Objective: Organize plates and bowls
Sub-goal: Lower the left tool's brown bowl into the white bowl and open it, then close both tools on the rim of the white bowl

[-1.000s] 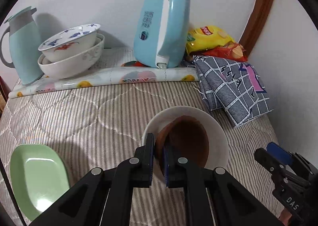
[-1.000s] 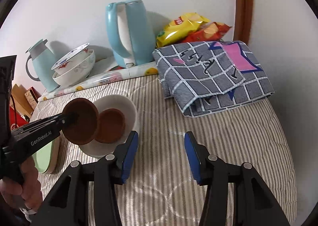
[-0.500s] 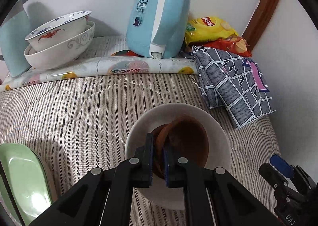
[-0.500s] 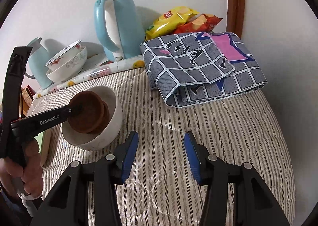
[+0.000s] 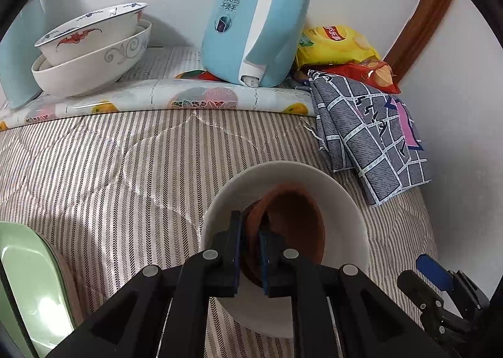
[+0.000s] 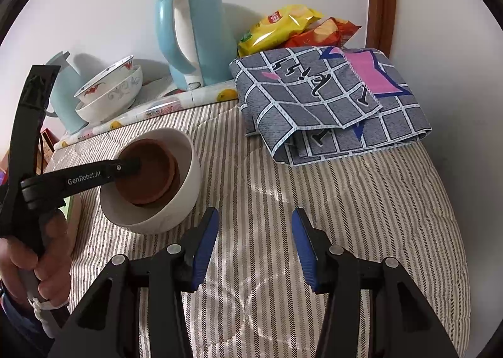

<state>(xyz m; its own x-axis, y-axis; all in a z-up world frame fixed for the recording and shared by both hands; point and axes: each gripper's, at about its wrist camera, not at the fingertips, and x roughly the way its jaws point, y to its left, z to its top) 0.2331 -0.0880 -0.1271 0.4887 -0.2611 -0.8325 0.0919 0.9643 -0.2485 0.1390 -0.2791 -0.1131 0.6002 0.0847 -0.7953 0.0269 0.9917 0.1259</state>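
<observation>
Striped bedding (image 6: 330, 200) carries the white bowl (image 6: 185, 200), where the left gripper (image 5: 250, 251) pinches a brown dish (image 5: 298, 219) to nest it, the right gripper (image 6: 254, 244) wide and idle.

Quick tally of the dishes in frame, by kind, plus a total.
White bowls: 3: plain bowl, swirl-pattern bowl, red-and-blue painted bowl nested in it.
Brown saucers: 2: top saucer, pinched by the left gripper, lower saucer under it, both in the plain bowl.
Green plates: 1: green plate.
Total: 6
</observation>
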